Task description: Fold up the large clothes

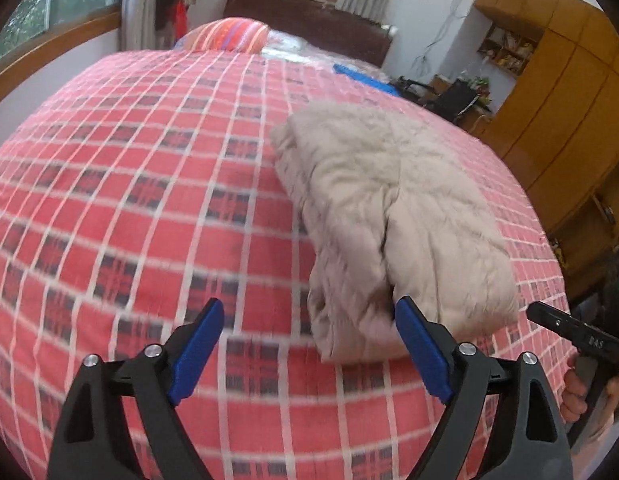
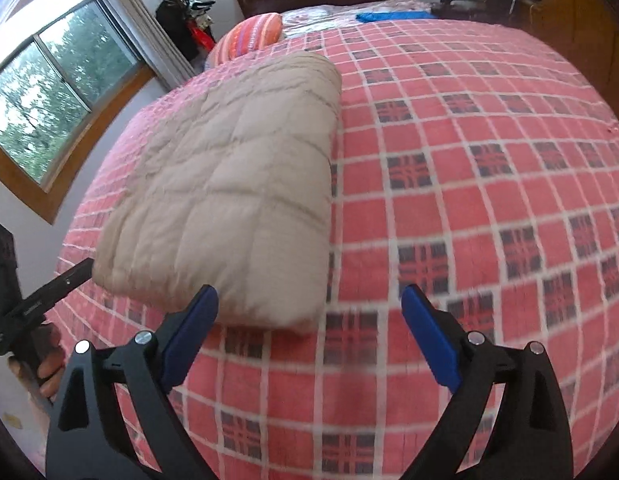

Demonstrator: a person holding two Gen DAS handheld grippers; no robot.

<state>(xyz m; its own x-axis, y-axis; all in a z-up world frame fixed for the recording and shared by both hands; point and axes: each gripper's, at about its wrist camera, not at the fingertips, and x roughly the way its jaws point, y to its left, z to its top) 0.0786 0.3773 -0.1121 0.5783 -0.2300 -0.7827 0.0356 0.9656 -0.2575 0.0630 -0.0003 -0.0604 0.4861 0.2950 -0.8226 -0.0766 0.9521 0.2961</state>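
Note:
A beige quilted garment [image 1: 389, 216] lies folded into a thick rectangular bundle on the red plaid bed cover [image 1: 129, 200]. In the right wrist view the same bundle [image 2: 233, 184] fills the left half. My left gripper [image 1: 309, 312] is open just short of the bundle's near end, its right blue finger [image 1: 421, 348] in front of the fabric. My right gripper [image 2: 309, 300] is open too, its left finger [image 2: 189, 332] in front of the bundle's near corner, nothing between the fingers. Each view shows the other gripper held by a hand at its edge.
An orange striped pillow [image 1: 229, 34] and a blue item [image 1: 365, 78] lie at the head of the bed by a dark headboard [image 1: 309, 20]. Wooden cabinets [image 1: 557, 100] stand to the right of the bed. Windows [image 2: 49, 92] line the left wall.

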